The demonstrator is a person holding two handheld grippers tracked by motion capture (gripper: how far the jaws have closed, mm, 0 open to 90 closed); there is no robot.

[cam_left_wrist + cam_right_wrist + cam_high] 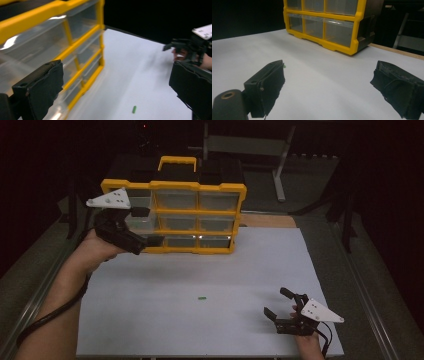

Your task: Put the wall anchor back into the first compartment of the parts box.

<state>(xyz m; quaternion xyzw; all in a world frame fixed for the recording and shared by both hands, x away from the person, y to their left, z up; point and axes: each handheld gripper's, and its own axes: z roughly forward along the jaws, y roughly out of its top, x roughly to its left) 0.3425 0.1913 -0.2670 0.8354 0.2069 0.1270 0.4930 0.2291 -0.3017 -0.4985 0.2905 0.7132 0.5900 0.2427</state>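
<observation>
A yellow drawer cabinet (192, 186) with clear drawers stands upright at the back of the white table (210, 270). My left gripper (148, 226) is open, held just in front of the cabinet's left column of drawers, with nothing between its jaws. In the left gripper view the cabinet (75, 45) is close on the left, beside my left gripper (116, 85). A tiny green piece (201, 297) lies on the table's middle front, and it also lies on the sheet in the left gripper view (134, 109). My right gripper (277, 302) rests open and empty near the front right corner, facing the cabinet (324, 22).
A wooden strip (267, 220) lies behind the table's back right edge. A grey metal frame (280, 165) stands farther back in the dark. White table surface stretches between the cabinet and the right gripper. In the left gripper view the right gripper (175, 47) is far off.
</observation>
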